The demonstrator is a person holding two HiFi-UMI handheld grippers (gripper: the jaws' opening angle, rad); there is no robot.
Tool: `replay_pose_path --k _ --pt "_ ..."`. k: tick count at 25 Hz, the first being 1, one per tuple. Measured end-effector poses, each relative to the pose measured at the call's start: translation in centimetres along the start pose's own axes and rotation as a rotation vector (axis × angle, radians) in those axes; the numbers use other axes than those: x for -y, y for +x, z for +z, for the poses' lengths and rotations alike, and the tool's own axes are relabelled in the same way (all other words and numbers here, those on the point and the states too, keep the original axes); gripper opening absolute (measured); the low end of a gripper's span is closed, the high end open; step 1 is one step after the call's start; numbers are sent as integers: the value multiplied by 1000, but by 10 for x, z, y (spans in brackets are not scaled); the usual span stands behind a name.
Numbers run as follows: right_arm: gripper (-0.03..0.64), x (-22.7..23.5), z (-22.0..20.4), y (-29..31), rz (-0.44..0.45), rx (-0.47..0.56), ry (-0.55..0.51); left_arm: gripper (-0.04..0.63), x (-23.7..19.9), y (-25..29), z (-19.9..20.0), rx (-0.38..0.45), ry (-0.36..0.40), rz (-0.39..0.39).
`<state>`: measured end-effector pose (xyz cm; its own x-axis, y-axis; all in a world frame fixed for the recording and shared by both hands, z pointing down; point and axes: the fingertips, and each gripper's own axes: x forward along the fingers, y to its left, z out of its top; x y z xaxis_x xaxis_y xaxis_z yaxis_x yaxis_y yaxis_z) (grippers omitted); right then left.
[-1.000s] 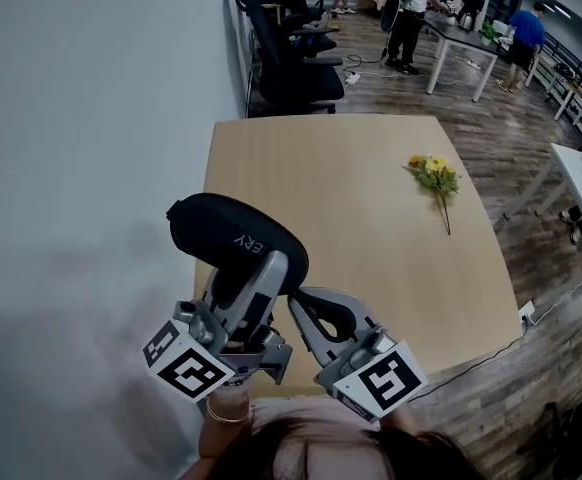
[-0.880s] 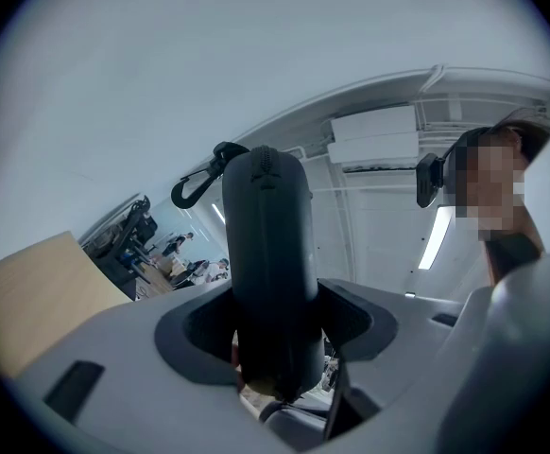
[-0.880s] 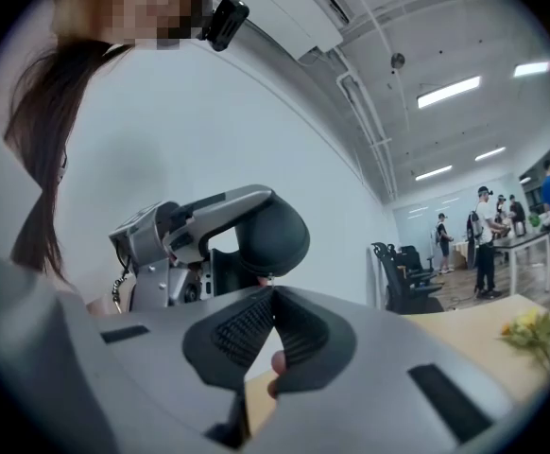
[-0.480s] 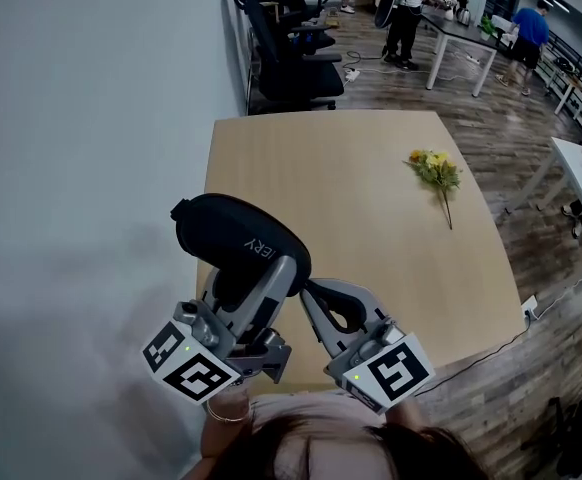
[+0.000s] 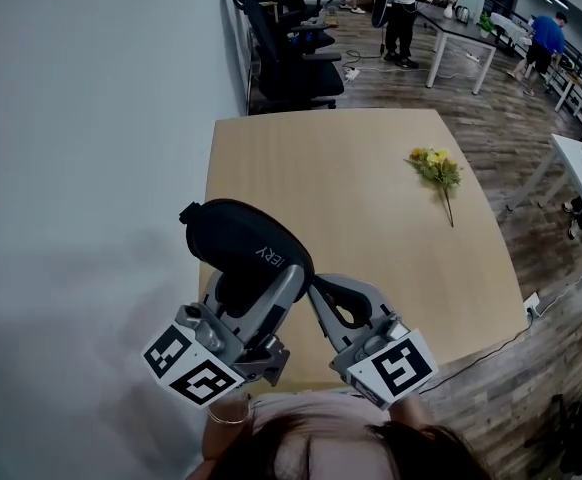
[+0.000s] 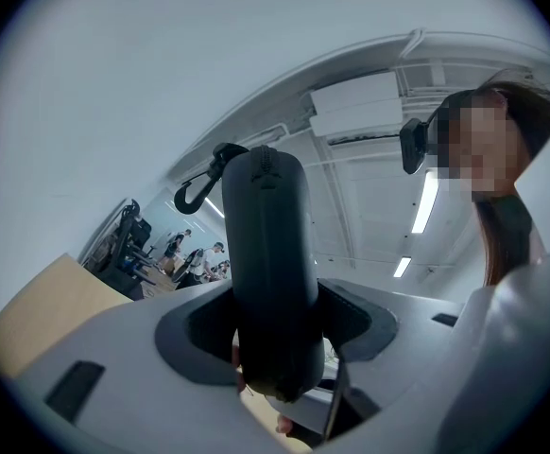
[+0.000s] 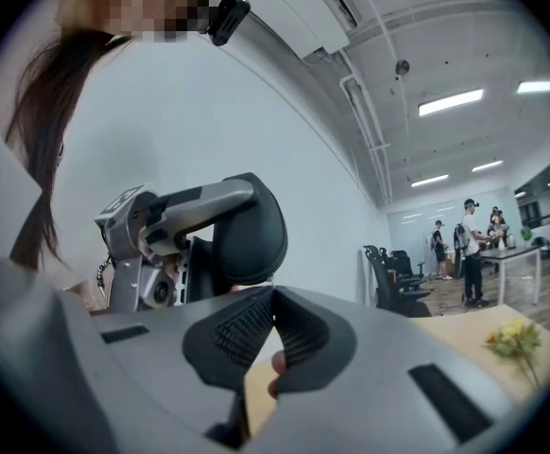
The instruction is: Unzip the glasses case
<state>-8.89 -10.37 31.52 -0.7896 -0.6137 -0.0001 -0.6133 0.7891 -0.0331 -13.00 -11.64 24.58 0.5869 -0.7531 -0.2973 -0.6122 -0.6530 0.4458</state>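
Note:
A black oval glasses case point(image 5: 243, 248) is held in the air over the near edge of the wooden table point(image 5: 341, 188). My left gripper point(image 5: 263, 290) is shut on it across its width. In the left gripper view the case point(image 6: 267, 253) stands upright between the jaws, its zip seam faces the camera and a black carabiner hook point(image 6: 196, 193) hangs at its top. My right gripper point(image 5: 318, 288) sits with its tips at the case's near right end. In the right gripper view the right gripper point(image 7: 273, 296) has its ribbed pads together, with the case point(image 7: 249, 227) just behind them. Anything pinched between them is hidden.
A small bunch of yellow flowers point(image 5: 434, 172) lies on the table's right side. Black office chairs point(image 5: 286, 53) stand behind the table. A white wall runs along the left. People stand at white desks point(image 5: 461, 38) at the back, and a cable point(image 5: 491, 353) crosses the floor.
The case and both grippers have drifted slightly down and right in the head view, and the left gripper has rolled a little. Both grips look unchanged.

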Motion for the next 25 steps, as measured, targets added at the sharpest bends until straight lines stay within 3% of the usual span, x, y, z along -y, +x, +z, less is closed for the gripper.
replay_pose_path --k 25 --pt "15 11 -10 -5 -43 -31 -92 256 4 2 -23 -121 44 -7"
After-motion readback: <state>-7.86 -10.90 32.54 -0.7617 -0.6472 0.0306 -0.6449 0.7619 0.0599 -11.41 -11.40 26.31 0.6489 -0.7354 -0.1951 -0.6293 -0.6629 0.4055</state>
